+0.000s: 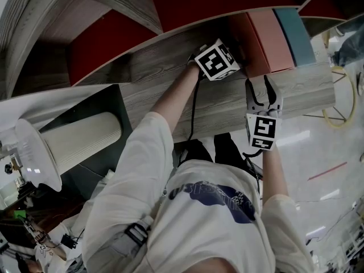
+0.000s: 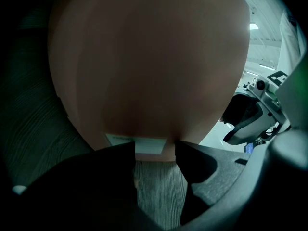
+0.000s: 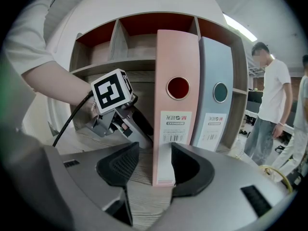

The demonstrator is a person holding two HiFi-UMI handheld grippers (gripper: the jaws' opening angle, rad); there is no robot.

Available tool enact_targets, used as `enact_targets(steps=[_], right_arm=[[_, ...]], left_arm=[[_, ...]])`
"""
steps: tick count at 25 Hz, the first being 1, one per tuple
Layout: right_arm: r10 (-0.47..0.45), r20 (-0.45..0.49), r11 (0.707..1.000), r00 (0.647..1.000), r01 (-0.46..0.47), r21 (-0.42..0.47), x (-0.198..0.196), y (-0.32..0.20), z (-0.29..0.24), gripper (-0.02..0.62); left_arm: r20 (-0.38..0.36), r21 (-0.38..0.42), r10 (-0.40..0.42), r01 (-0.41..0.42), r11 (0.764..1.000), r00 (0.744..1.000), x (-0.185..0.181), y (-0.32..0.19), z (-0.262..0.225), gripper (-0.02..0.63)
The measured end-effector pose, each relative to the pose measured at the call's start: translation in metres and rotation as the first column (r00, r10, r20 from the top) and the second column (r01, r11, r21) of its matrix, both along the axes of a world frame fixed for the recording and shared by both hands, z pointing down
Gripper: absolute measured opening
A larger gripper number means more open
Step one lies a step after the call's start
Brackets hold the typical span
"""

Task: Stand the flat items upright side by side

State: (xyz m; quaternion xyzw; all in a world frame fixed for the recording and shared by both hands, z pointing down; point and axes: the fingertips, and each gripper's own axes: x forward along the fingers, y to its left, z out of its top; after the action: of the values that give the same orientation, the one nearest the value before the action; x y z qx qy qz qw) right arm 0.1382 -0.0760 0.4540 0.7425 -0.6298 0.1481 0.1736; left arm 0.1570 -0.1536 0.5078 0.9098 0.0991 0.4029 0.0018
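Observation:
A pink binder (image 1: 264, 38) stands upright on the wooden shelf (image 1: 170, 78), with a blue binder (image 1: 296, 36) upright against its right side. In the right gripper view their spines, pink binder (image 3: 177, 95) and blue binder (image 3: 215, 100), face me. My right gripper (image 3: 155, 165) is open around the foot of the pink spine: the right jaw touches it, the left jaw stands apart. My left gripper (image 3: 137, 121) is open, its tips against the pink binder's broad left face (image 2: 149, 66), with only shelf wood between the jaws. In the head view the left gripper (image 1: 236, 54) sits left of the binder and the right gripper (image 1: 261, 87) in front.
The shelf has red-backed compartments (image 3: 98, 37) split by wooden dividers (image 3: 118, 40); a side wall (image 3: 239, 81) stands right of the blue binder. Two people (image 3: 272, 105) stand at the far right. A white ribbed cylinder (image 1: 74, 141) lies at lower left, and a yellow cable (image 1: 342, 95) lies at right.

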Motion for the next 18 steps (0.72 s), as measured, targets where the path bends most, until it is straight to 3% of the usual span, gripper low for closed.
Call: enact_targets(steps=[18], right_arm=[[-0.024, -0.005, 1.0, 1.0, 0.025, 0.019, 0.001, 0.0003, -0.0047, 0.206]], left_arm=[[0.016, 0.013, -0.03, 0.03, 0.999, 0.999, -0.0031, -0.0038, 0.0003, 0.259]])
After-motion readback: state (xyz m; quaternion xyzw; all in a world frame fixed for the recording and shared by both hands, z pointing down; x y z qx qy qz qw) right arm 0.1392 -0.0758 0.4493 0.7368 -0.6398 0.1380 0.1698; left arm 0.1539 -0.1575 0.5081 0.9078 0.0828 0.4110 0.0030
